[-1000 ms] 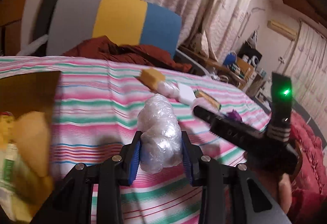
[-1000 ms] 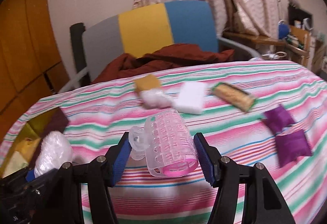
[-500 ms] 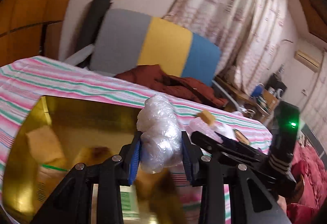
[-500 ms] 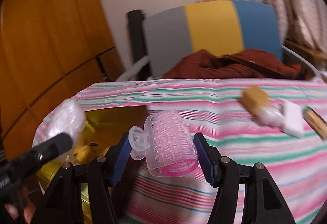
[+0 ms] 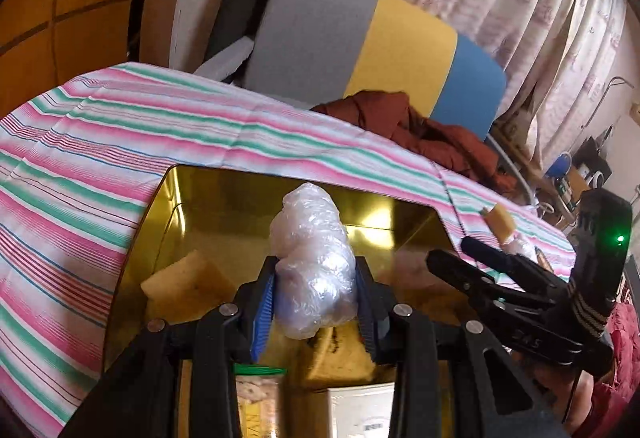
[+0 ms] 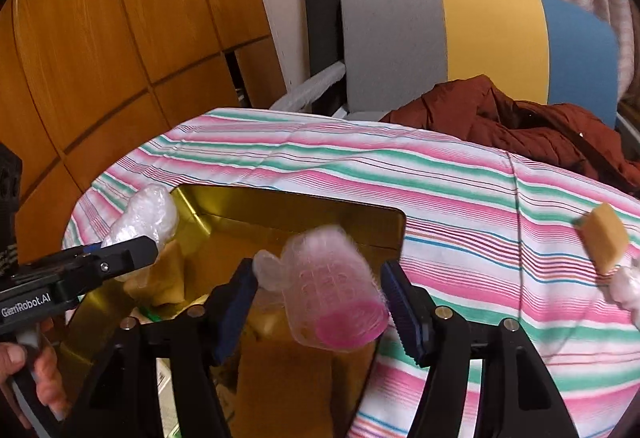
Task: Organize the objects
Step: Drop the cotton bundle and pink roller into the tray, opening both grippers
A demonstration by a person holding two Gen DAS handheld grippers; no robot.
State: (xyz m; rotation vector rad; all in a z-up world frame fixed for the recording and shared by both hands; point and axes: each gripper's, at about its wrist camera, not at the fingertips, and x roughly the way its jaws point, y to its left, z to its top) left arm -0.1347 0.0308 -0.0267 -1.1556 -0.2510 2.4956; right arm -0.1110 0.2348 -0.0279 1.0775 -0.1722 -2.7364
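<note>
My left gripper point(image 5: 315, 300) is shut on a crumpled clear plastic bag point(image 5: 312, 258) and holds it above the gold tin box point(image 5: 248, 194). In the right wrist view the bag point(image 6: 146, 216) hangs over the box's left rim point(image 6: 280, 198). My right gripper point(image 6: 320, 302) stands open over the same box. The pink hair roller point(image 6: 332, 294) sits blurred between its jaws with gaps on both sides, apparently loose. The right gripper also shows in the left wrist view point(image 5: 472, 262).
Yellow sponges point(image 5: 188, 286) and packets lie inside the box. A sponge piece point(image 6: 604, 238) and a small white bundle point(image 6: 628, 288) lie on the striped tablecloth point(image 6: 460, 206) at the right. A grey, yellow and blue chair point(image 6: 472, 38) with a brown jacket point(image 6: 520, 122) stands behind.
Both grippers swung left from the table's middle to above the gold box. The right gripper's jaws opened and the pink roller came loose. The left still holds the bag.
</note>
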